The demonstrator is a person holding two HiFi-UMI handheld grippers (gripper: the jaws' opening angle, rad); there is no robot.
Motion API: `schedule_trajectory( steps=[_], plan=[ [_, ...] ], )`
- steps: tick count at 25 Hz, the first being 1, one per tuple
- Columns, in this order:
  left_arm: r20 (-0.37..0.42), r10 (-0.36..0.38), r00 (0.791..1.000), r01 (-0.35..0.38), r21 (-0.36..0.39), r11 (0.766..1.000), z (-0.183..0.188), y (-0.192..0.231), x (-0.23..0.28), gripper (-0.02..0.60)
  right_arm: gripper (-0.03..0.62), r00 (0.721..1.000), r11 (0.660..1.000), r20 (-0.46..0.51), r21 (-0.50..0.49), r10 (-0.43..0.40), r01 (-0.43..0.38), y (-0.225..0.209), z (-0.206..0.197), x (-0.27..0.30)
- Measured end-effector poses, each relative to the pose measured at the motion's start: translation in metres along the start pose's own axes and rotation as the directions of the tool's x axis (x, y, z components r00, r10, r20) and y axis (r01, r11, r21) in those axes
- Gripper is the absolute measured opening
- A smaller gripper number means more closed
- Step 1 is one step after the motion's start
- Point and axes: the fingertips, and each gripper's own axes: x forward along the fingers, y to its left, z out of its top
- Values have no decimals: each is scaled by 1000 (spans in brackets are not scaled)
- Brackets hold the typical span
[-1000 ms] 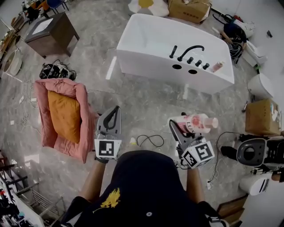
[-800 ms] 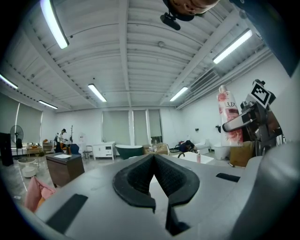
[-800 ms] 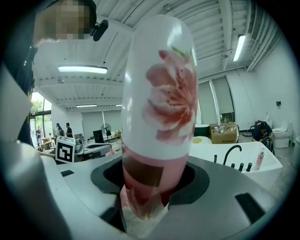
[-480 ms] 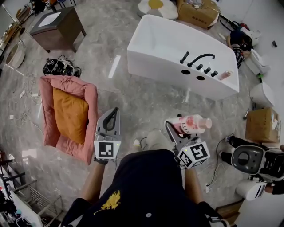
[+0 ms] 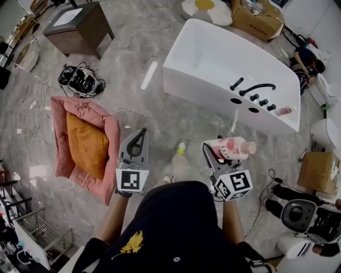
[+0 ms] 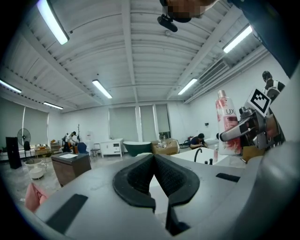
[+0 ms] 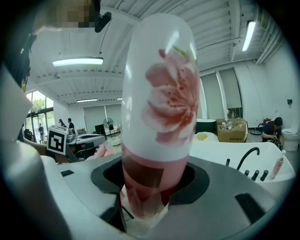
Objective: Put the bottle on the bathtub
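Observation:
A pink and white flower-print bottle (image 5: 233, 147) lies sideways in my right gripper (image 5: 212, 151), which is shut on its lower end; its cap points right. In the right gripper view the bottle (image 7: 161, 117) fills the middle, standing up between the jaws. The white bathtub (image 5: 213, 50) stands ahead on the floor, its black faucet (image 5: 257, 88) on the near right rim. It also shows behind the bottle, as bathtub (image 7: 234, 152). My left gripper (image 5: 140, 137) is held level on the left, jaws shut and empty. From the left gripper (image 6: 153, 158), the bottle (image 6: 226, 124) shows at right.
A small pink bottle (image 5: 284, 111) lies on the tub's right rim. A pink pet bed (image 5: 85, 144) with an orange cushion lies left. A brown cabinet (image 5: 77, 24), black gear (image 5: 81, 80), cardboard boxes (image 5: 257, 16) and toilets (image 5: 298, 212) ring the grey floor. A person (image 5: 307, 57) crouches past the tub.
The person has stepped forward and the view has shifted: the tub and pet bed have slid right and down. Both grippers keep their pose, the bottle still held.

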Motion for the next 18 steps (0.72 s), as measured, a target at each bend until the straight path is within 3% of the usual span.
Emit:
schedule_trajectory(
  steps=[4, 10, 18],
  plan=[
    [-5, 31, 1000, -31, 4, 1000, 14, 17, 72, 14, 238, 999, 999, -12, -4, 32, -32, -51, 17, 57],
    [-11, 65, 998, -65, 27, 998, 36, 39, 159, 15, 238, 998, 994, -48, -98, 51, -56, -110, 37, 123],
    [-43, 113, 993, -112, 16, 994, 31, 72, 230, 15, 238, 994, 992, -57, -74, 95, -99, -155, 49, 200]
  ],
)
